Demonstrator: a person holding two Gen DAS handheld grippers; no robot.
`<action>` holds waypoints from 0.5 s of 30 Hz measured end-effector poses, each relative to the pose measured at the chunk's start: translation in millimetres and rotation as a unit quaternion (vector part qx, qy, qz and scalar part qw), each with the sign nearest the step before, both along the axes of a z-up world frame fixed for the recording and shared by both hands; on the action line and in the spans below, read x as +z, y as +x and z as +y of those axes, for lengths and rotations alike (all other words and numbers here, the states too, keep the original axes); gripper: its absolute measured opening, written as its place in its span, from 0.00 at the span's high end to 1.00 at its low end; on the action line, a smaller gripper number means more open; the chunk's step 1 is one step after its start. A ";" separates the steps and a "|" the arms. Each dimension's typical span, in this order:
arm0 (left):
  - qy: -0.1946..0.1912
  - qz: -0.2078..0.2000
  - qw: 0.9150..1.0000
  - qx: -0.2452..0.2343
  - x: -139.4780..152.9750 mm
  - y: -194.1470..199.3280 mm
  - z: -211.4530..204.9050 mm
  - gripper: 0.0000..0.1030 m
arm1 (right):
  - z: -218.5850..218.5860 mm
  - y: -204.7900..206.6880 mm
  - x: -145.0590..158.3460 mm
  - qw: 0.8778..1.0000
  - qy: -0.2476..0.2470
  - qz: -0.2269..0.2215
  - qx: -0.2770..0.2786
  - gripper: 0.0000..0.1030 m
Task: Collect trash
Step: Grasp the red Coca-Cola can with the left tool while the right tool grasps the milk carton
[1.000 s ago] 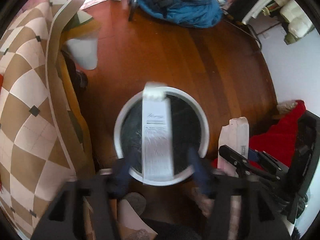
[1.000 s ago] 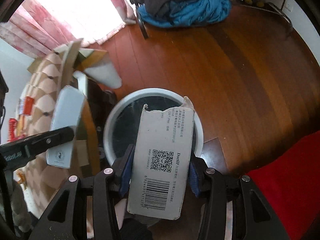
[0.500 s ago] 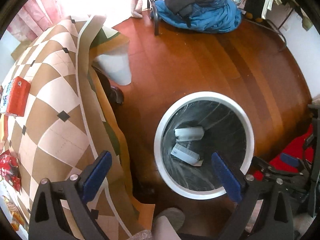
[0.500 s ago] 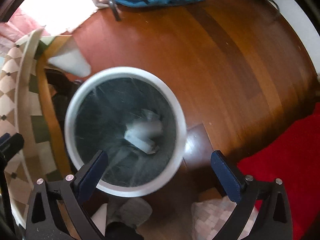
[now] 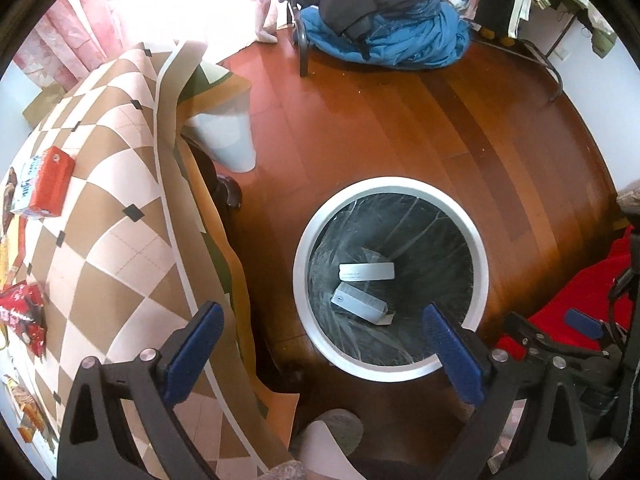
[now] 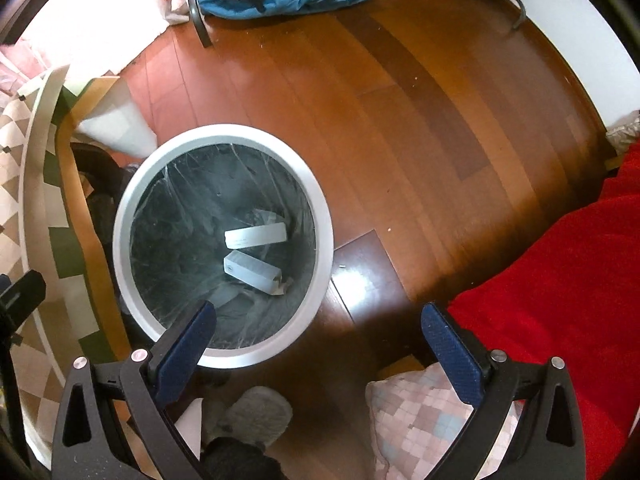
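A wooden floor (image 6: 400, 100) fills both views. The white-rimmed bin (image 5: 298, 280), lined in black, sits lower centre; two pale boxes (image 5: 366, 271) lie inside, apparently touching. Left gripper (image 5: 324, 348) and right gripper (image 6: 316, 344) both gape wide, empty.

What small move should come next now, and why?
Probably swing the left hand-held gripper toward the red box on the checked tablecloth. Both hand-held grippers are open and empty, the right one too, two white boxes already lie in the bin, and litter remains on the table.
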State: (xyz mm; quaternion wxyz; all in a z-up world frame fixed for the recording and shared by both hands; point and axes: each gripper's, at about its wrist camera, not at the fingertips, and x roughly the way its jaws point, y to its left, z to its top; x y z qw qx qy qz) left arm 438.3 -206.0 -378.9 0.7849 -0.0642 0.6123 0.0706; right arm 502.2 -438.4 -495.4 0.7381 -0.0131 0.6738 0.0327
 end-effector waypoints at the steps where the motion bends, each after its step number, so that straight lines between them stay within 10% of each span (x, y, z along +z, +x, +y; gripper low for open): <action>1: 0.000 -0.003 1.000 0.000 3.9 -2.1 0.0 0.01 | -0.4 -1.3 3.6 1.000 0.000 -0.002 -0.001 0.00; 15: 0.002 -0.070 0.997 0.023 99.2 -40.7 14.8 0.01 | -7.9 -36.9 118.1 0.996 0.040 -0.082 -0.016 0.00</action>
